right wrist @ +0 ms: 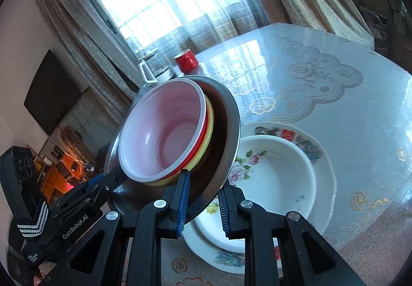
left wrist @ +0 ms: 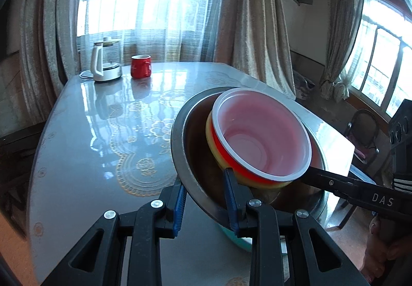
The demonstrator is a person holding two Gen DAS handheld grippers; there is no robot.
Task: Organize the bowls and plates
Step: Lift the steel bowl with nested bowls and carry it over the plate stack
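Observation:
A steel bowl (left wrist: 188, 157) holds a nested red bowl (left wrist: 260, 134) over a yellow bowl (left wrist: 213, 154), all tilted and lifted above the table. My left gripper (left wrist: 206, 198) is shut on the steel bowl's rim at its near edge. My right gripper (right wrist: 203, 196) is shut on the same steel bowl's rim (right wrist: 229, 141) from the other side; the red bowl (right wrist: 164, 134) and yellow bowl (right wrist: 206, 147) show there too. Below it a white floral bowl (right wrist: 278, 172) sits in a floral plate (right wrist: 309, 139) on the table.
A red mug (left wrist: 140, 66) and a glass kettle (left wrist: 105, 62) stand at the table's far end by the curtained window. The glossy lace-patterned tabletop (left wrist: 103, 131) spreads left. A chair (left wrist: 365, 131) stands at the right. A teal object (left wrist: 231, 237) peeks under the steel bowl.

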